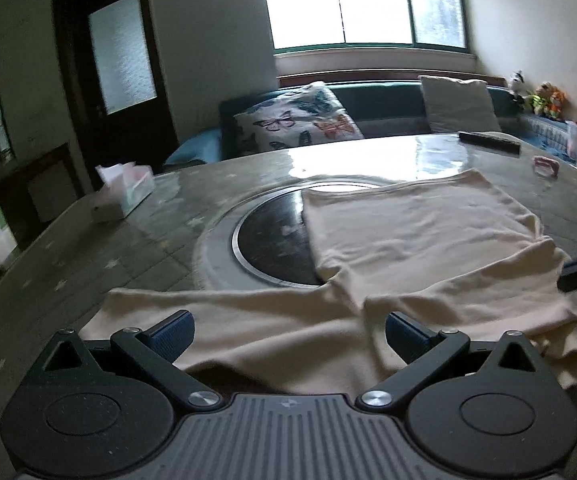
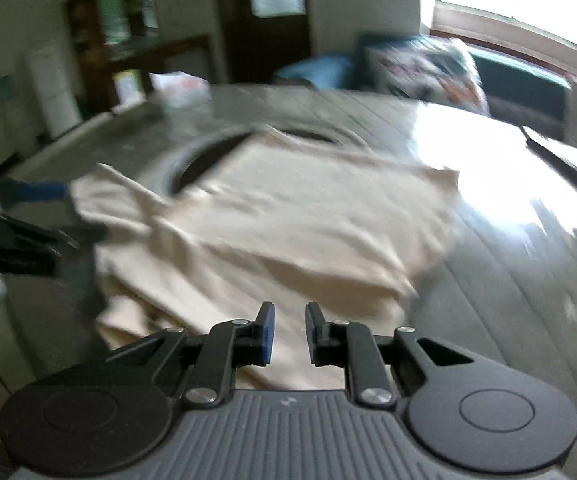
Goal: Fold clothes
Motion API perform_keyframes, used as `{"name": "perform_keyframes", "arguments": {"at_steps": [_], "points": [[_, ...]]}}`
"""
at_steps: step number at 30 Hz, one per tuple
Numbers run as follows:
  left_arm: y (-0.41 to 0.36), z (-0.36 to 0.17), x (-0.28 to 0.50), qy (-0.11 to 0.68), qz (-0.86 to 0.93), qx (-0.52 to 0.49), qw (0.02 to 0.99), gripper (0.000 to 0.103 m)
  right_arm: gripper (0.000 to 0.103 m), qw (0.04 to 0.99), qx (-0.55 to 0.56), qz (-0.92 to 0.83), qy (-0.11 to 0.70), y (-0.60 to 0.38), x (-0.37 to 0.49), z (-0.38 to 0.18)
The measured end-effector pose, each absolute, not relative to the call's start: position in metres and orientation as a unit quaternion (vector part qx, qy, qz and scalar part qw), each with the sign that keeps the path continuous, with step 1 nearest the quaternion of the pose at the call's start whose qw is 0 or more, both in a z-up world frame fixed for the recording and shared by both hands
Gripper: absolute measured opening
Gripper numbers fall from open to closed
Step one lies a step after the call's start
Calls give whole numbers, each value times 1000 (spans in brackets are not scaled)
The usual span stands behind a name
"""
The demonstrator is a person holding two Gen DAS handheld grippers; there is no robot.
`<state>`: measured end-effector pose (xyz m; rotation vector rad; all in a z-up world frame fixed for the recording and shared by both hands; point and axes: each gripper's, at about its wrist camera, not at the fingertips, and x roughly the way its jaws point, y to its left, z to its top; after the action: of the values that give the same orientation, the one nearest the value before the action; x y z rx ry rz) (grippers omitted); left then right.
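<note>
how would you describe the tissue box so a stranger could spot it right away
Start at the big round table with the cream garment spread on it. The tissue box sits alone near the table's far left edge, pale, with white tissue poking out the top.

right-wrist view motion-blurred, cream garment (image 2: 272, 216) edges smeared

No legible text or labels.
</note>
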<state>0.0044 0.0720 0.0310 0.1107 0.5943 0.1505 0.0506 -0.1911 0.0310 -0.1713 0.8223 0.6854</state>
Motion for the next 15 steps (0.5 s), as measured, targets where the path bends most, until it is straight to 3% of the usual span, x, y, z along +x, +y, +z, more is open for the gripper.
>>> {"name": "perform_keyframes", "arguments": {"at_steps": [3,6,15], "points": [[65,31,17,294,66,61,952,103,16,855,-66,318,403,-206,51,22],[59,30,28,297,61,67,951,103,26,865,-70,317,381,-208,55,31],[46,15,53,307,72,98,944,103,26,879,-57,300,366,-196,91,24]]}}
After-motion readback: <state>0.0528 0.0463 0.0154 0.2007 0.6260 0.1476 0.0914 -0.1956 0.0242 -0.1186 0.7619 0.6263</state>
